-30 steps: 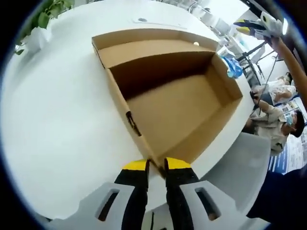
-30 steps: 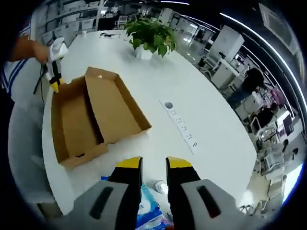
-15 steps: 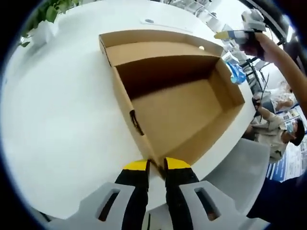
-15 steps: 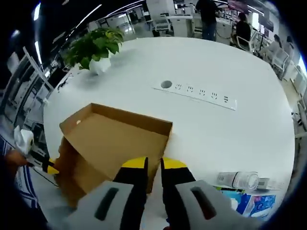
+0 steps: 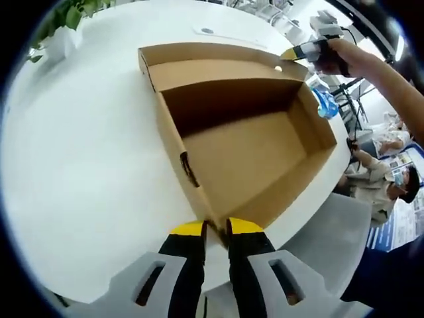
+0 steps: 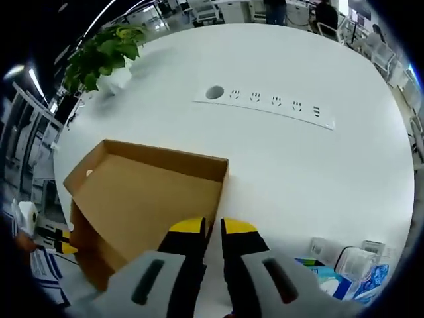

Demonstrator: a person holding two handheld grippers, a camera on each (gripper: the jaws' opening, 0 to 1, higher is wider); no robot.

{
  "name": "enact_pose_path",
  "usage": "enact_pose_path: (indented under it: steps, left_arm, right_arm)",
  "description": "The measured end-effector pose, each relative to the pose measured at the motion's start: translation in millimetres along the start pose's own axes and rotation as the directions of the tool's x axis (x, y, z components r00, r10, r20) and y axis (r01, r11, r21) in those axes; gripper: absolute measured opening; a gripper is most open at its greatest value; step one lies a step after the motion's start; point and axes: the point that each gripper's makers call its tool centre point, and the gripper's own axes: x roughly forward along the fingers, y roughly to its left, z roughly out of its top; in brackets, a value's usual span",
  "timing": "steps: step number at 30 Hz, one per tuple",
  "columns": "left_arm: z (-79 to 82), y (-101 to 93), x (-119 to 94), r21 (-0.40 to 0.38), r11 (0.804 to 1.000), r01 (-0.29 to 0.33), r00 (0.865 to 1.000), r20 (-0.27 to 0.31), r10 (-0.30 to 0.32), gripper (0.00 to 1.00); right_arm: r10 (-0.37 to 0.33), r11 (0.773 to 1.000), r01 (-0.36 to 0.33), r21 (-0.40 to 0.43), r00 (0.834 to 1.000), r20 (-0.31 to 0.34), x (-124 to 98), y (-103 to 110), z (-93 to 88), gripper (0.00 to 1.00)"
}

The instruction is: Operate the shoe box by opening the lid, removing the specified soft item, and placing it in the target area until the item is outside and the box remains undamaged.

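Right hand-held gripper [image 6: 211, 226] brought back to the lid [image 6: 149, 195].
Shoe box [image 5: 242, 146] is seen emptied; its near corner stays pinched by the left hand-held gripper [image 5: 216, 228], right jaws closing on the lid edge.

Two grey grippers, left gripper [image 5: 216, 228] and right gripper [image 6: 212, 227], with black, yellow-tipped jaws.

White table [image 6: 344, 172] carries a power strip [image 6: 265, 105], a potted plant [image 6: 99, 56] — and blue packets [image 6: 344, 281] near its edge.
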Motion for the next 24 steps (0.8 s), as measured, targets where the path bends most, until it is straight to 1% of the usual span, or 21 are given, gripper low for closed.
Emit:
enact_pose_path:
  steps: [2,4,5,7,11,16,20,24]
  left_arm:
    - [0.3,0.9,0,-0.003,1.000,0.000,1.000,0.000,0.000,0.09]
    - [0.5,1.3,1,-0.003,1.000,0.001,1.000,0.002,-0.001,0.09]
    - [0.7,1.5,1,-0.005,1.000,0.001,1.000,0.003,-0.001,0.09]
    - [0.9,1.8,1,-0.006,1.000,0.000,1.000,0.006,0.000,0.09]
    - [1.4,2.0,2,-0.008,1.000,-0.003,1.000,0.008,0.003,0.09]
    - [3.3,1.2,3,-0.007,1.000,-0.010,1.000,0.015,0.010,0.09]
    - [3.3,3.0,2,-0.007,1.000,-0.020,1.000,0.022,0.020,0.08]
    - [3.1,5.4,2,-0.019,0.999,-0.036,0.999,0.024,0.036,0.07]
  right_arm:
    - [-0.007,1.000,0.006,-0.011,1.000,-0.022,4,1,-3.6,0.06]
    - [-0.006,1.000,0.005,-0.021,1.000,-0.029,6,2,-4.5,0.04]
    - [-0.017,0.999,0.016,-0.029,0.999,-0.036,6,1,-4.4,0.03]
    - [-0.028,0.999,0.026,-0.047,0.999,-0.034,5,0,-3.1,0.02]
    - [-0.034,0.999,0.032,-0.036,0.999,-0.033,0,-1,-3.2,0.00]
    - [-0.052,0.996,0.052,-0.077,0.999,0.003,-12,2,0.7,0.00]
    - [-0.053,0.994,0.055,-0.099,0.998,0.031,-22,4,2.9,0.00]
    - [-0.041,0.991,0.052,-0.127,0.995,0.088,-35,10,9.6,0.00]
